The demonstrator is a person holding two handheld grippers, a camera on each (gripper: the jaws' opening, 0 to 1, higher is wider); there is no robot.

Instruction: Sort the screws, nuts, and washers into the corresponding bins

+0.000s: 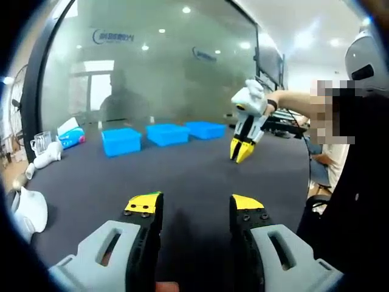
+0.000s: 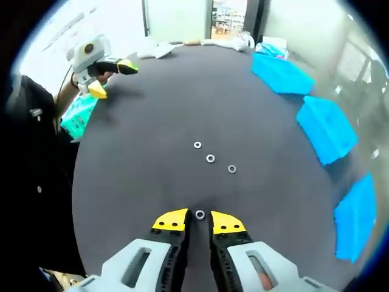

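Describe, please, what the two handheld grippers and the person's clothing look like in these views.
Each gripper has light grey slotted jaw arms, black finger sections with small screws, and yellow tips. The left gripper carries a green strip on one tip; the right gripper has plain yellow ones. Its body is white seen from the left gripper view. The person wears dark clothing.

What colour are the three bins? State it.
Bright blue bins, clearest in the left gripper view.
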